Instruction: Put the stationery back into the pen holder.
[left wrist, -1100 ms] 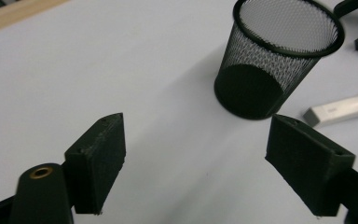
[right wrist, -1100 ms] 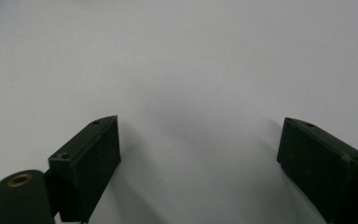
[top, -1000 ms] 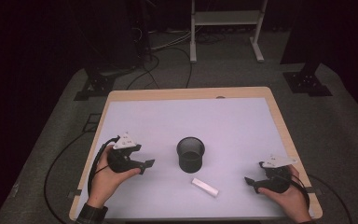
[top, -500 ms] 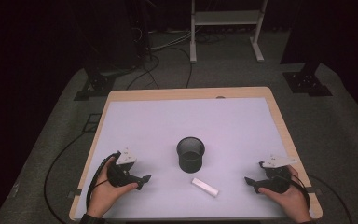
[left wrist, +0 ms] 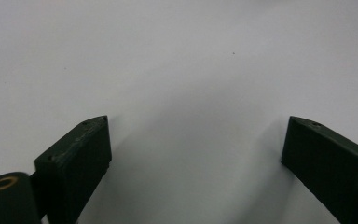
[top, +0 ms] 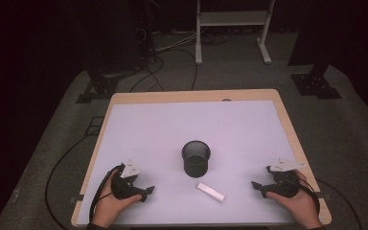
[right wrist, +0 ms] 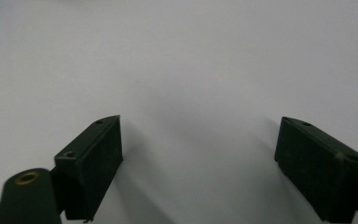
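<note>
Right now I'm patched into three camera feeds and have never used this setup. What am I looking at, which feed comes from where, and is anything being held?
There is no robot arm here: a person stands at a table and holds a hand tool with two jaws in each hand. The wide picture comes from a fixed camera above the person's side. In it the left gripper and the right gripper rest low near the front corners. Between them stand a black mesh cup, upright, and in front of it a small white stick-shaped piece lying flat, too small to name. The two close pictures come from cameras riding on each gripper, looking along its black jaws at the white tabletop. Both pairs of jaws stand wide apart with nothing between them; the left ones have just been opening.
</note>
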Demonstrator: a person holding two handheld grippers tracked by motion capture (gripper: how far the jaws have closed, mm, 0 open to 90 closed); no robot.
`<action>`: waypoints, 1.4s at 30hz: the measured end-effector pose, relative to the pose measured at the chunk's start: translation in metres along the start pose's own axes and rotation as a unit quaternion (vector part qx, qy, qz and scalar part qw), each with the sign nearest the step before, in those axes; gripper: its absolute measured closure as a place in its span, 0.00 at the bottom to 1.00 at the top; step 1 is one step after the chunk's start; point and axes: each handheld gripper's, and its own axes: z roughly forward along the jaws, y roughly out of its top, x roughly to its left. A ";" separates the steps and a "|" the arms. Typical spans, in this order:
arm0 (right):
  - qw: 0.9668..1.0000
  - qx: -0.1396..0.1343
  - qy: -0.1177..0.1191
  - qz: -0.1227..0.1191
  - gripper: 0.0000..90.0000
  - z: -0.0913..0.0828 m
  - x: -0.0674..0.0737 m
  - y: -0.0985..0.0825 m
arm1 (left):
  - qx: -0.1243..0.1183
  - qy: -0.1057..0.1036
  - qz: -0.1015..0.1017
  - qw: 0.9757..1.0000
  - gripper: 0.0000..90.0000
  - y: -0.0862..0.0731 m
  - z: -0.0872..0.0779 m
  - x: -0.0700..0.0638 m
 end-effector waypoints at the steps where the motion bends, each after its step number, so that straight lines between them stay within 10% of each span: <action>1: 1.000 0.003 -0.005 0.005 0.17 0.000 0.001 0.001 | -0.007 -0.002 -0.001 1.000 0.05 -0.002 0.000 0.001; 42: 0.993 0.040 0.090 -0.066 0.53 -0.006 0.072 0.066 | -0.011 -0.004 -0.003 1.000 0.04 -0.003 0.001 0.001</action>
